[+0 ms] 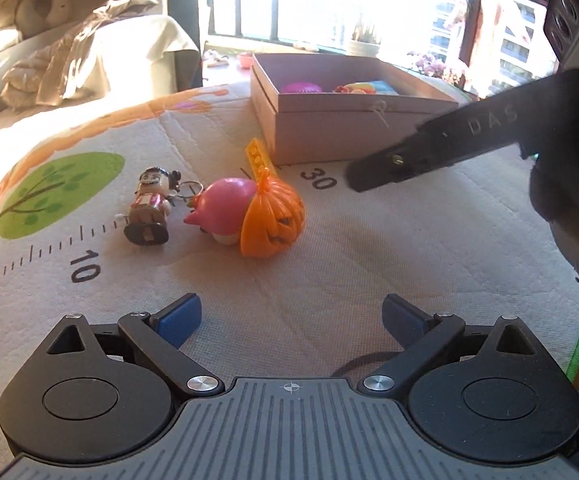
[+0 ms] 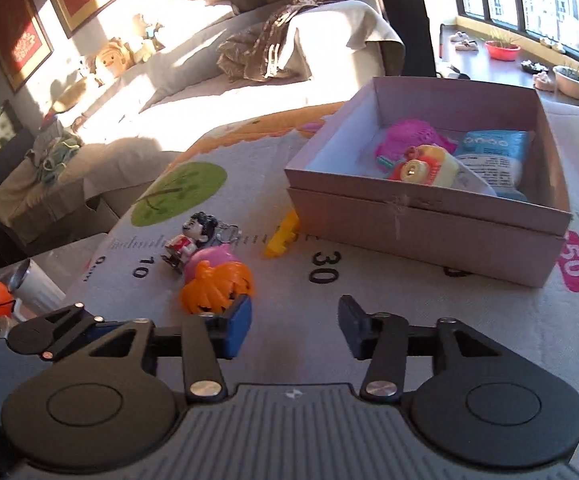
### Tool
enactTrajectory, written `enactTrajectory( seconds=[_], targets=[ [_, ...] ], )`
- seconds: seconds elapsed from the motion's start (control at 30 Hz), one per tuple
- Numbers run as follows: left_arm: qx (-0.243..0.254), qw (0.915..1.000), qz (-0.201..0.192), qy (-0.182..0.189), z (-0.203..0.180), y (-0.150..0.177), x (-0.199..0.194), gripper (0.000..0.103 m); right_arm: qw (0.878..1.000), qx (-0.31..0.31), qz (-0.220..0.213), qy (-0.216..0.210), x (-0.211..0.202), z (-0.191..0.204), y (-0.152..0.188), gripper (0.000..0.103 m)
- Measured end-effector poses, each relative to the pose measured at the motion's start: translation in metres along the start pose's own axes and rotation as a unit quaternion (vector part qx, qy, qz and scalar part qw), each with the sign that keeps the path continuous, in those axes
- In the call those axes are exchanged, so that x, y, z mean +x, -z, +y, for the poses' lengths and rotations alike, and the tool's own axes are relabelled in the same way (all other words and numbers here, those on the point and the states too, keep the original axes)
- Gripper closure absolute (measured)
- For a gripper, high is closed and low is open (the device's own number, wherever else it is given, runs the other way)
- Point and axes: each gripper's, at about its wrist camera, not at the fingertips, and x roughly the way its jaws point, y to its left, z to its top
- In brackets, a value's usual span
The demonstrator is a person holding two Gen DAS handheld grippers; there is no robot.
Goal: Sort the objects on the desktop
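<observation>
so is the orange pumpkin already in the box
No, the orange pumpkin lies on the mat outside the box, pressed against a pink toy.

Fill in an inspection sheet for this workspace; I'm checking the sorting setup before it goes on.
Surface: printed mat with a ruler scale and a green tree, lit by sun.
Job's things: cardboard box holding a pink toy, a yellow toy and a blue packet; on the mat beside it a figurine, a pink toy, an orange pumpkin and a yellow brick.
Clutter: nothing seen.
Grippers: left gripper open, nothing between its fingers; right gripper open, empty, near the pumpkin.
Cables: a dark loop on the mat under the left gripper.
Surroundings: sofa with blanket, windows, potted plants.
</observation>
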Motion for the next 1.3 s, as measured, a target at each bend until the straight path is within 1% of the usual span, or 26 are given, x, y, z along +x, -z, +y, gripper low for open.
enactTrajectory(
  seconds=[0.07, 0.17, 0.23, 0.27, 0.33, 0.37, 0.4, 0.43, 0.47, 0.5, 0.63, 0.67, 0.7, 0.77, 0.83, 0.87, 0.9, 1.03, 1.17, 1.23, 1.27, 1.3],
  targets=[
    [0.004, 0.9999, 0.006, -0.014, -0.001, 0.0, 0.0, 0.002, 1.0, -0.008, 0.003, -0.025, 0.014, 0.013, -0.003, 0.044],
    [-0.002, 0.9996, 0.013, -0.026, 0.003, 0.001, 0.0, 0.002, 0.999, -0.012, 0.019, -0.039, 0.041, 0.026, -0.007, 0.042],
    [-0.008, 0.9992, 0.016, -0.035, 0.008, 0.001, -0.002, 0.001, 0.999, -0.01, 0.022, -0.048, 0.051, 0.028, -0.009, 0.042],
    [-0.01, 0.9991, 0.015, -0.038, 0.009, 0.001, -0.004, 0.001, 0.998, -0.01, 0.023, -0.053, 0.054, 0.03, -0.009, 0.046],
    [-0.014, 0.9991, 0.011, -0.039, 0.012, 0.001, -0.007, 0.001, 0.998, -0.01, 0.02, -0.057, 0.051, 0.031, -0.009, 0.049],
    [-0.018, 0.9991, 0.009, -0.038, 0.014, 0.001, -0.008, 0.001, 0.998, -0.01, 0.018, -0.058, 0.047, 0.029, -0.01, 0.054],
    [-0.02, 0.9991, 0.008, -0.037, 0.015, 0.001, -0.008, 0.001, 0.998, -0.007, 0.016, -0.058, 0.042, 0.027, -0.01, 0.064],
    [-0.024, 0.999, 0.007, -0.036, 0.017, 0.001, -0.008, 0.001, 0.998, -0.004, 0.014, -0.057, 0.035, 0.024, -0.01, 0.078],
    [-0.026, 0.999, 0.006, -0.035, 0.017, 0.0, -0.007, 0.001, 0.999, -0.002, 0.012, -0.05, 0.028, 0.02, -0.009, 0.082],
    [-0.027, 0.9991, 0.005, -0.033, 0.017, 0.0, -0.007, 0.001, 0.999, 0.0, 0.008, -0.036, 0.019, 0.015, -0.008, 0.083],
    [-0.025, 0.9994, 0.004, -0.025, 0.014, -0.002, -0.004, 0.001, 0.999, 0.001, -0.01, 0.04, -0.011, -0.009, 0.001, 0.083],
    [-0.024, 0.9994, 0.005, -0.024, 0.012, -0.002, -0.003, 0.001, 0.998, 0.005, -0.012, 0.054, -0.016, -0.015, 0.004, 0.083],
    [-0.022, 0.9995, 0.006, -0.022, 0.011, -0.002, -0.002, 0.001, 0.998, 0.011, -0.013, 0.068, -0.02, -0.023, 0.007, 0.082],
    [-0.019, 0.9996, 0.007, -0.021, 0.008, -0.002, -0.001, 0.001, 0.997, 0.024, -0.012, 0.069, -0.023, -0.031, 0.011, 0.08],
    [-0.016, 0.9996, 0.007, -0.023, 0.007, -0.003, -0.001, 0.001, 0.998, 0.032, -0.01, 0.056, -0.02, -0.032, 0.013, 0.071],
    [-0.014, 0.9995, 0.006, -0.027, 0.008, -0.003, -0.001, 0.001, 0.998, 0.032, -0.011, 0.049, -0.017, -0.029, 0.014, 0.061],
    [-0.012, 0.9993, 0.004, -0.034, 0.009, -0.003, -0.003, 0.001, 0.999, 0.03, -0.013, 0.043, -0.013, -0.025, 0.014, 0.054],
    [-0.015, 0.9964, -0.011, -0.082, 0.03, -0.009, -0.014, 0.001, 0.999, 0.029, -0.011, 0.016, 0.005, -0.006, 0.013, 0.053],
    [-0.024, 0.9911, -0.018, -0.13, 0.057, -0.02, -0.022, 0.001, 0.999, 0.024, -0.024, -0.007, 0.018, 0.014, 0.006, 0.044],
    [-0.03, 0.9891, -0.021, -0.143, 0.066, -0.024, -0.023, 0.001, 0.999, 0.016, -0.029, -0.01, 0.026, 0.023, 0.001, 0.04],
    [-0.035, 0.9883, -0.023, -0.147, 0.07, -0.026, -0.024, 0.001, 0.999, 0.015, -0.028, -0.012, 0.03, 0.026, -0.002, 0.037],
    [-0.038, 0.9879, -0.025, -0.148, 0.072, -0.028, -0.024, 0.001, 0.999, 0.01, -0.025, -0.022, 0.037, 0.03, -0.004, 0.029]
  ],
)
